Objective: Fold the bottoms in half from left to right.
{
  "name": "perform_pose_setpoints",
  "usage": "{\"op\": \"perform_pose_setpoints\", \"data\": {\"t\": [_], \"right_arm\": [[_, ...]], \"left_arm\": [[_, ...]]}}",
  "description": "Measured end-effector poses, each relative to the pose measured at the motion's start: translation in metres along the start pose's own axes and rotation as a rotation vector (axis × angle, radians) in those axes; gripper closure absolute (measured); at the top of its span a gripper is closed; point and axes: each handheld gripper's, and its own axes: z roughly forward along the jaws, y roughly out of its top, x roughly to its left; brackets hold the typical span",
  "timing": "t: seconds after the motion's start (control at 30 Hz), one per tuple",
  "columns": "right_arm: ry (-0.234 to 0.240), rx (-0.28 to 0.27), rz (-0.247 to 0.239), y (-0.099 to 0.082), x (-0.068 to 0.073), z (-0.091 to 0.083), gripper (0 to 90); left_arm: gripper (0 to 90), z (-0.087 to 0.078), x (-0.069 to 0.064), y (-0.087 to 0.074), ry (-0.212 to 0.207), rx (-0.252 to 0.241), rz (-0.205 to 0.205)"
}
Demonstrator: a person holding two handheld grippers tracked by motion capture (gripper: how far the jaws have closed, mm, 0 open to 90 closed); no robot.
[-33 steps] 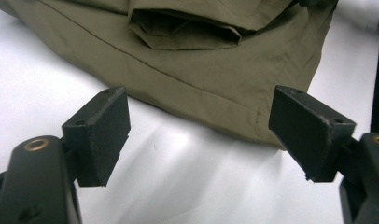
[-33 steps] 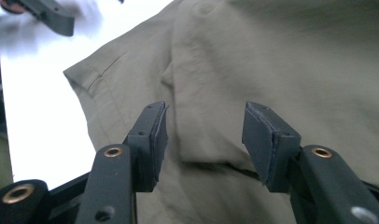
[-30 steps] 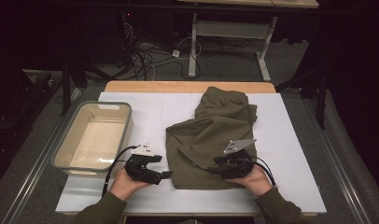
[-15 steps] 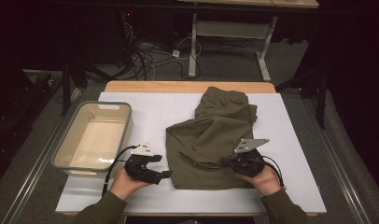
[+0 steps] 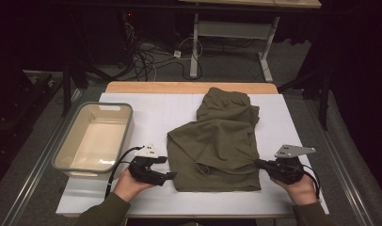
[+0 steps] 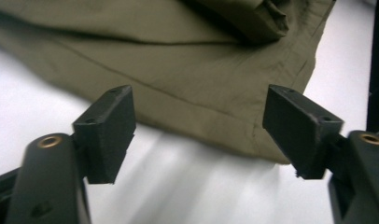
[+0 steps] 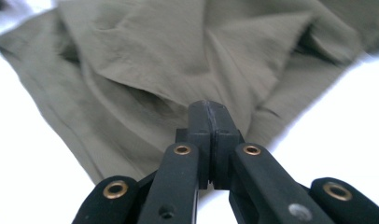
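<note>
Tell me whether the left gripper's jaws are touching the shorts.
Apart. In the left gripper view, the left gripper is open, white table between it and the shorts.

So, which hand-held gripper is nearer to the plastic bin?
Left. The left hand-held gripper sits just beside the bin, at its near right corner. The right hand-held gripper is across the olive garment, at its right edge.

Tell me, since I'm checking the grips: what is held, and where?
The right gripper is shut, seemingly pinching the garment at its right edge. The left gripper is open and holds nothing.
</note>
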Motion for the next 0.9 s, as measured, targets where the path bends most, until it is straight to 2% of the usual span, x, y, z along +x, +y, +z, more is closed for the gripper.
{"op": "perform_pose_setpoints", "data": {"t": [0.17,0.3,0.43,0.53,0.6,0.67,0.8,0.9], "right_arm": [[-0.034,0.038,0.059,-0.019,-0.016,-0.006,90.0],[-0.095,0.109,0.058,-0.027,-0.023,-0.001,90.0],[-0.104,0.133,0.083,-0.028,-0.027,0.001,90.0],[-0.099,0.117,0.088,-0.029,-0.028,0.000,90.0],[-0.094,0.108,0.088,-0.028,-0.028,-0.001,90.0],[-0.097,0.100,0.081,-0.028,-0.028,-0.001,90.0],[-0.092,0.102,0.085,-0.028,-0.027,-0.002,90.0],[-0.090,0.101,0.084,-0.028,-0.027,-0.002,90.0]], "left_arm": [[33.1,0.009,-0.006,0.007,-0.058,0.013,0.033],[40.9,0.021,-0.018,0.015,-0.117,0.027,0.077],[41.3,0.039,-0.036,0.028,-0.152,0.047,0.137],[44.0,0.054,-0.046,0.038,-0.157,0.065,0.171],[44.0,0.063,-0.051,0.044,-0.159,0.074,0.177],[46.0,0.070,-0.054,0.049,-0.142,0.077,0.176],[48.0,0.083,-0.054,0.057,-0.131,0.085,0.146],[53.1,0.091,-0.053,0.060,-0.121,0.094,0.133]]}}
